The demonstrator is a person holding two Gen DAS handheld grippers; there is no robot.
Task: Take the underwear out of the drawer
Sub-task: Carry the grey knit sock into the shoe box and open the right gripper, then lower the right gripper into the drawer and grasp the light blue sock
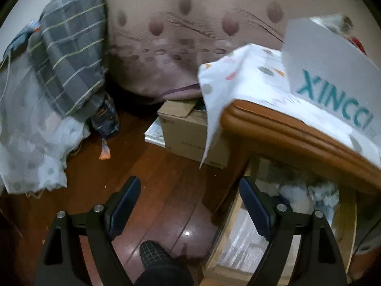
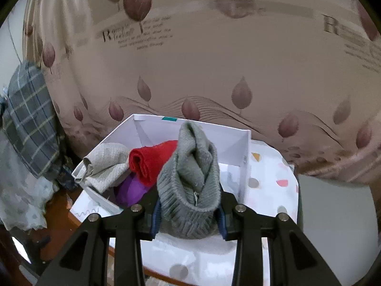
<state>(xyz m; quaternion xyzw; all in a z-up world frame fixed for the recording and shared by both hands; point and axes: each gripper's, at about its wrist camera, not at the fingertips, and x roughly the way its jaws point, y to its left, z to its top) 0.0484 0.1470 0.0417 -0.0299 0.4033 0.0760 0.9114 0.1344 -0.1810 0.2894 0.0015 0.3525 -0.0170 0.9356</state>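
Observation:
My right gripper (image 2: pixel 189 214) is shut on a rolled grey knitted garment (image 2: pixel 190 174), which it holds just in front of an open white box (image 2: pixel 152 128). Inside that box lie a red piece (image 2: pixel 152 162), a purple piece (image 2: pixel 131 190) and a pale grey piece (image 2: pixel 107 164). My left gripper (image 1: pixel 190 183) hangs open and empty above the wooden floor. Its right finger (image 1: pixel 252 205) is over the left rim of the open wooden drawer (image 1: pixel 228 226). Blurred pale blue and white clothes (image 1: pixel 316 190) lie in that drawer.
The wooden cabinet top (image 1: pixel 285 128) above the drawer carries a white dotted cloth (image 1: pixel 238 78) and the white lettered box (image 1: pixel 333 71). A cardboard box (image 1: pixel 188 128) stands on the floor behind. A plaid cloth (image 1: pixel 71 54) hangs at the left, and a person's dark foot (image 1: pixel 154 255) is below.

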